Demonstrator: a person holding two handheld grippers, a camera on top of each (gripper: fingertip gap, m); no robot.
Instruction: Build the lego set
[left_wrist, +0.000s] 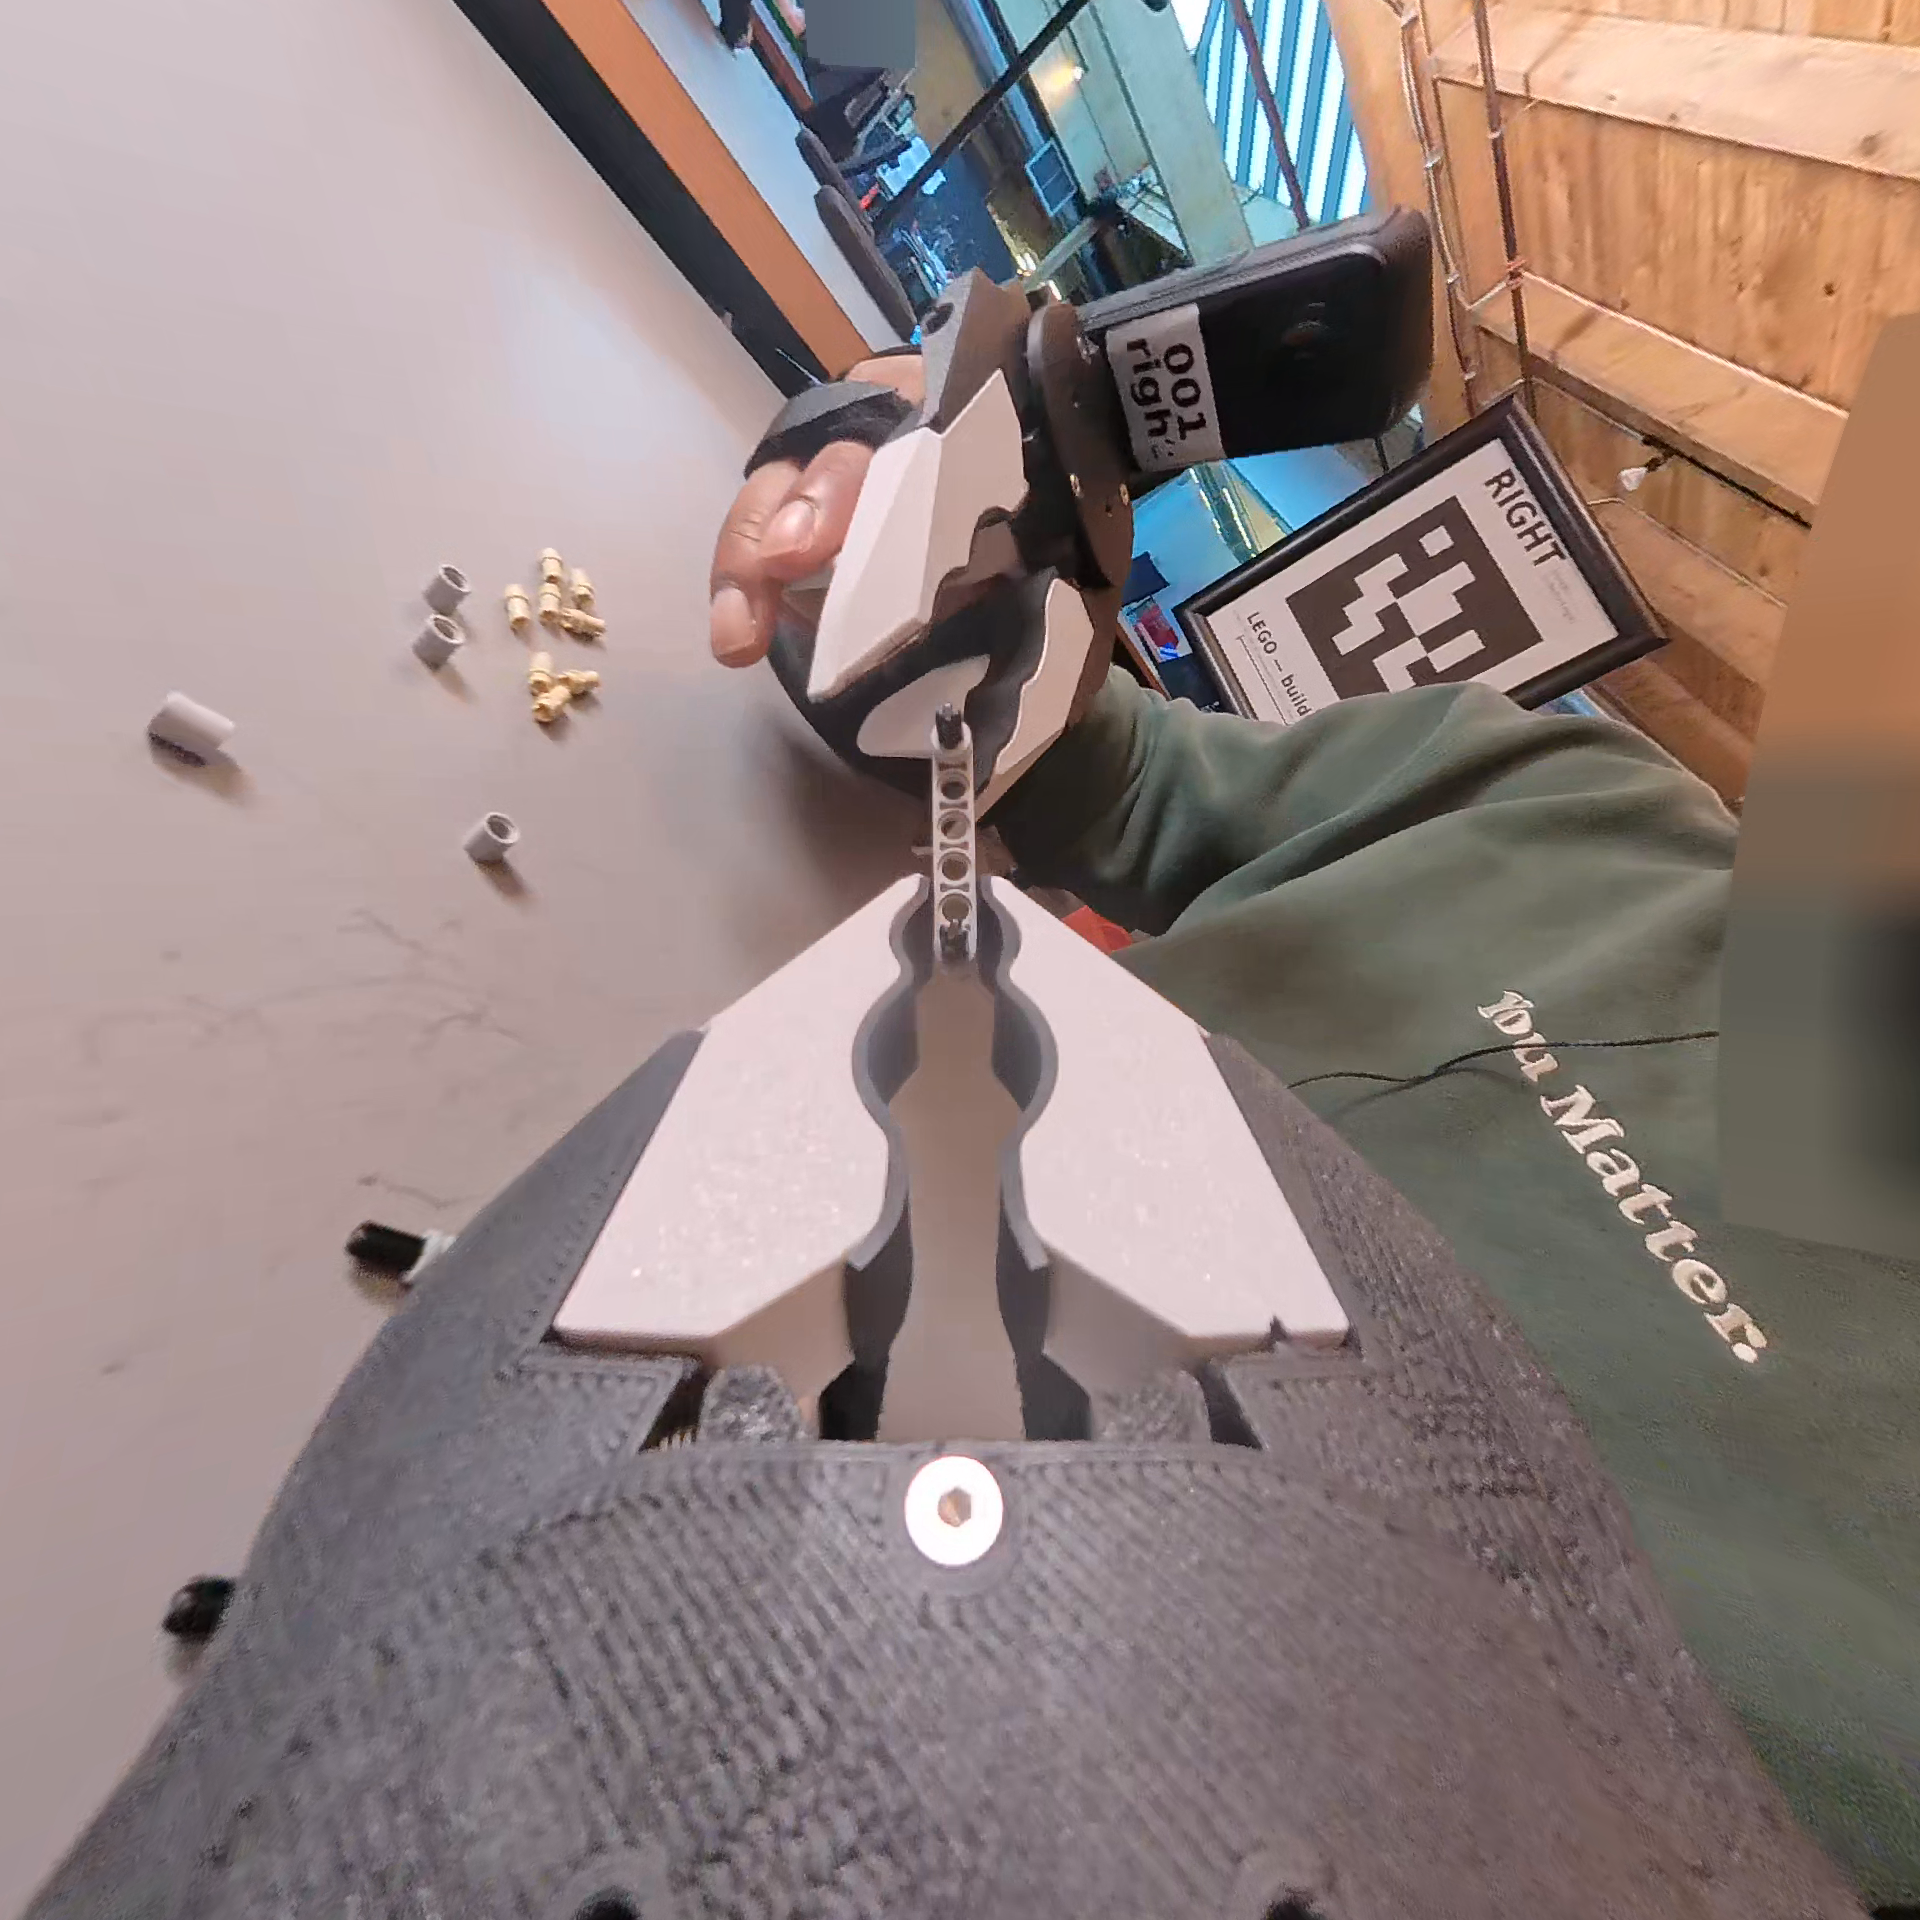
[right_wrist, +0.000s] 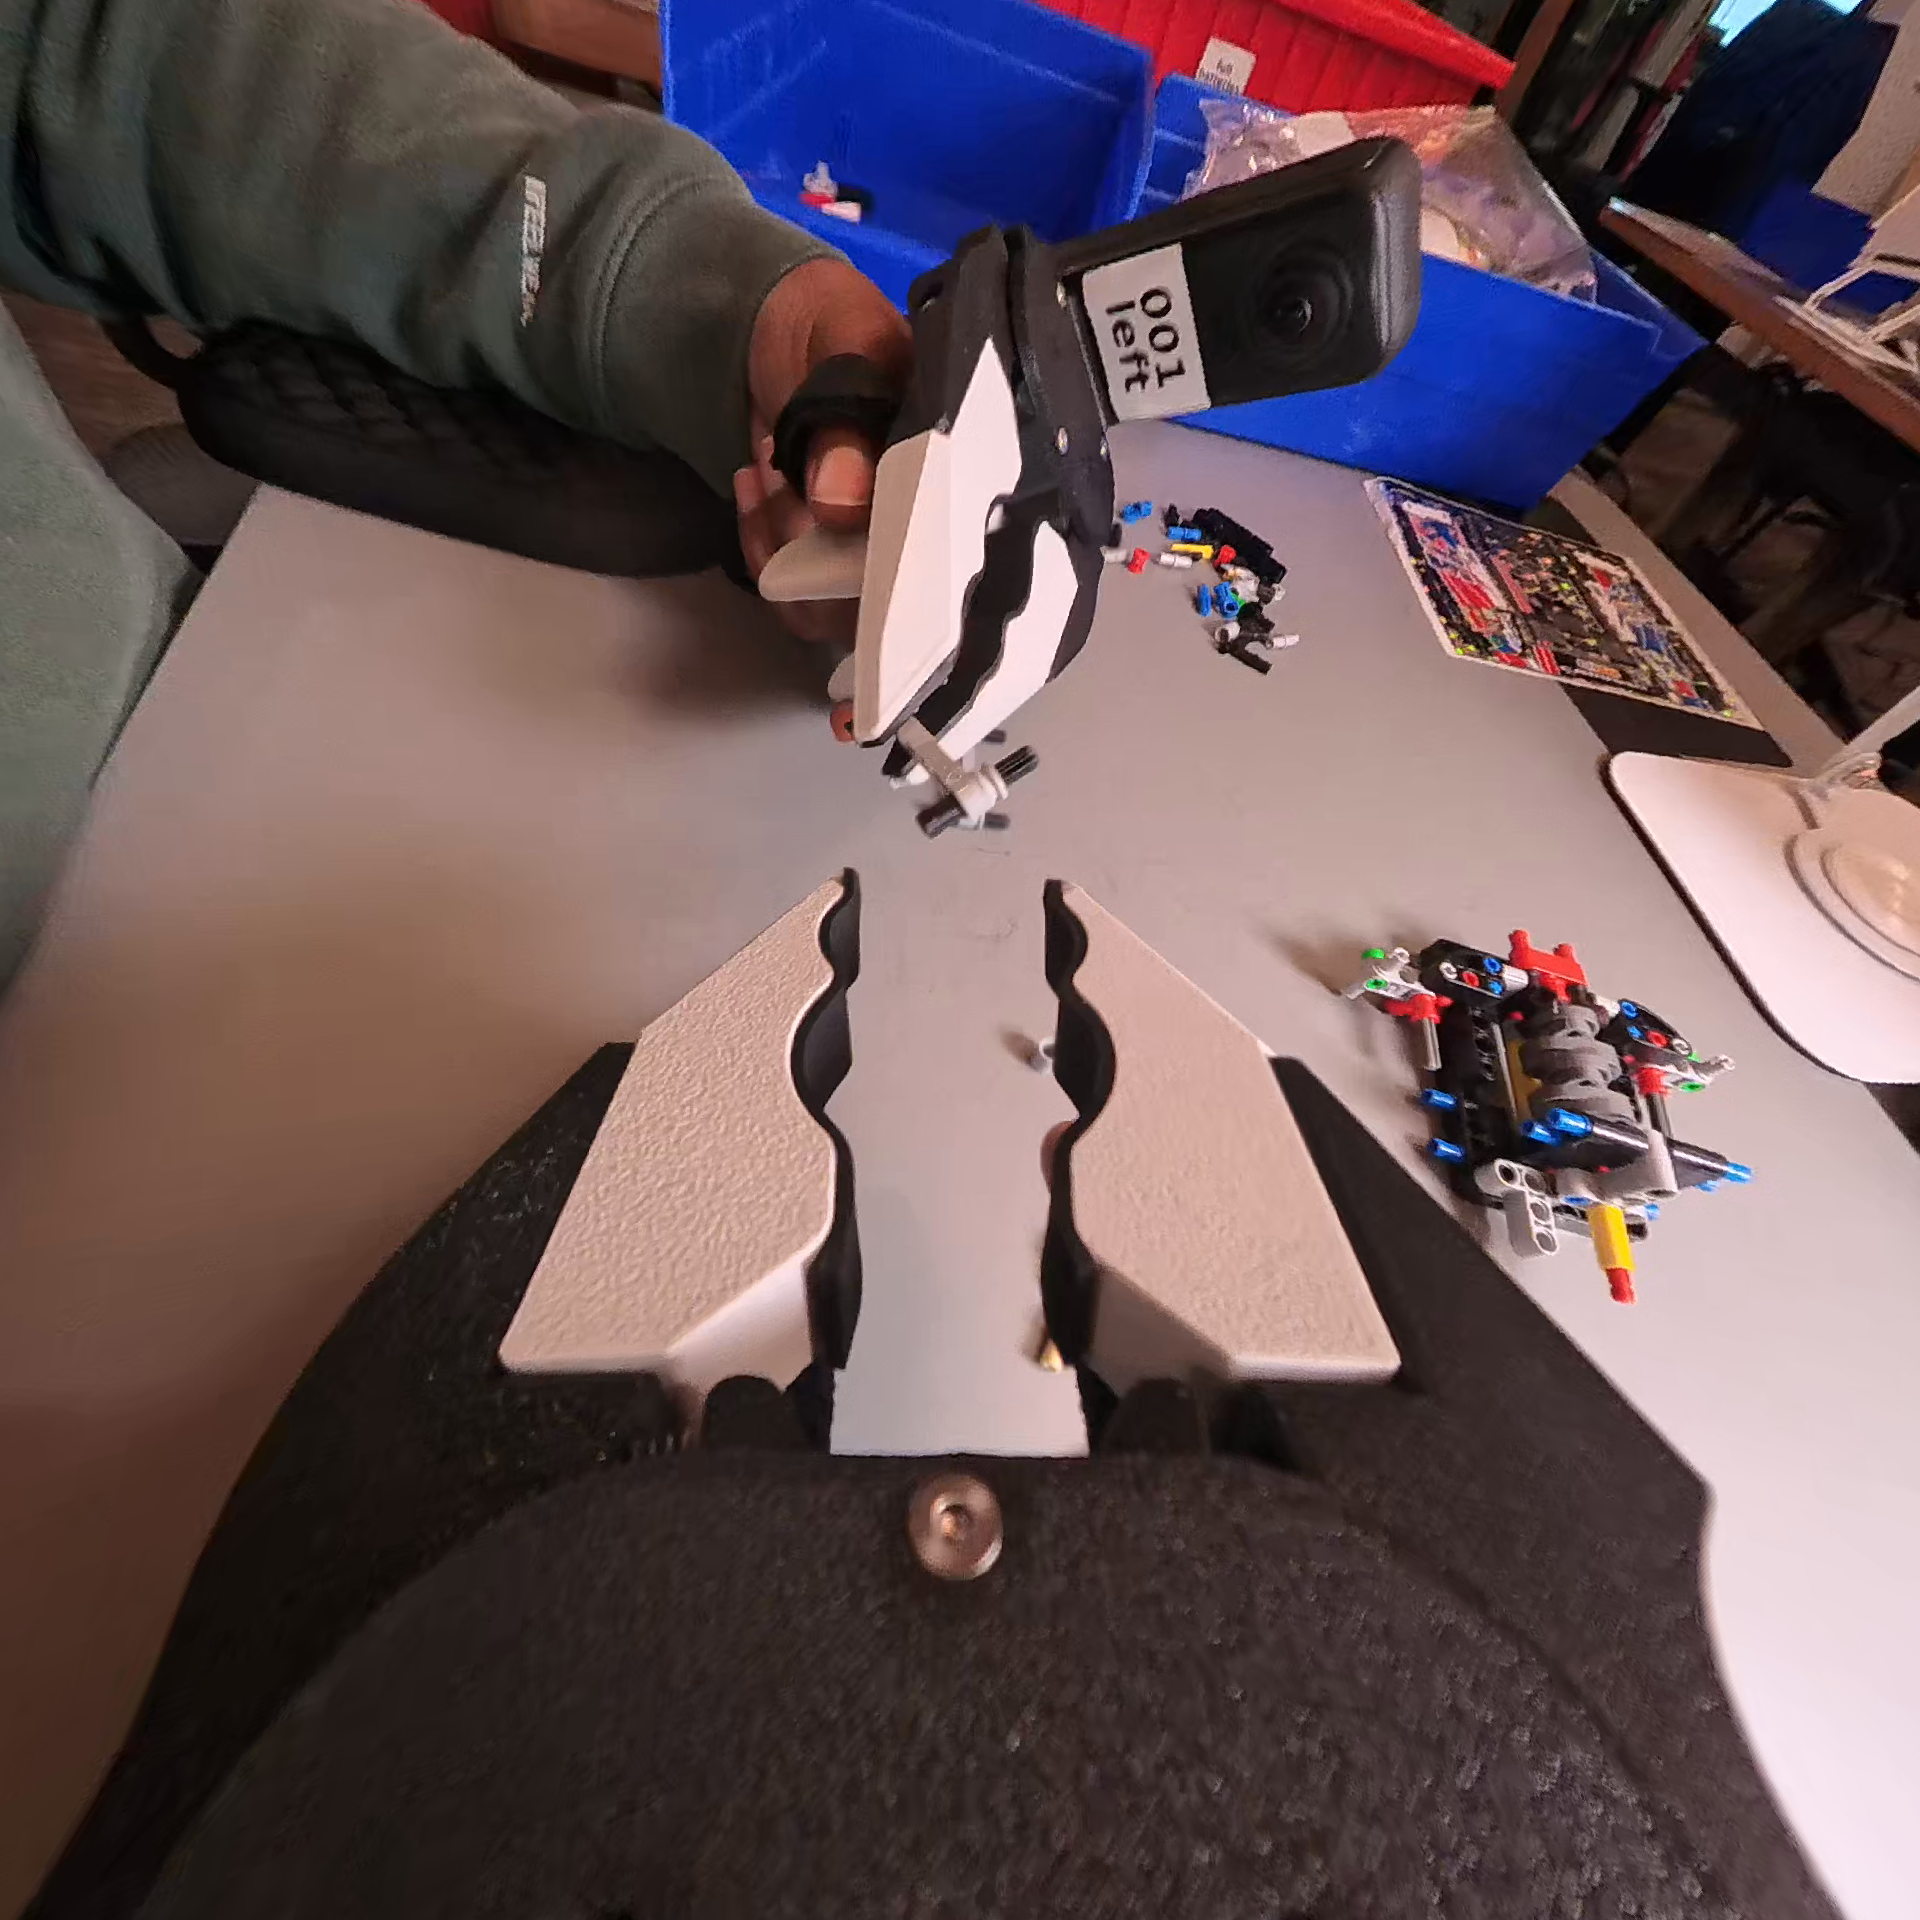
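My left gripper (left_wrist: 953, 906) is shut on the lower end of a slim grey holed beam (left_wrist: 951, 831) and holds it above the grey table (left_wrist: 312, 1039). A black axle end (left_wrist: 948, 717) sticks out at the beam's far end. In the right wrist view the left gripper (right_wrist: 914, 743) holds this small grey-and-black assembly (right_wrist: 966, 790) just above the table. My right gripper (right_wrist: 951, 894) is open and empty, its tips a short way from the assembly. In the left wrist view the right gripper (left_wrist: 909, 738) sits just beyond the beam's far end.
Tan pins (left_wrist: 556, 623), grey bushes (left_wrist: 447, 613) and a grey sleeve (left_wrist: 192, 727) lie on the table. A half-built black model (right_wrist: 1538, 1070) lies to the right, with a pile of small parts (right_wrist: 1226, 582), a booklet (right_wrist: 1558, 592), blue bins (right_wrist: 1455, 353) and a white lamp base (right_wrist: 1766, 894). My left and right fingertips are right by each other.
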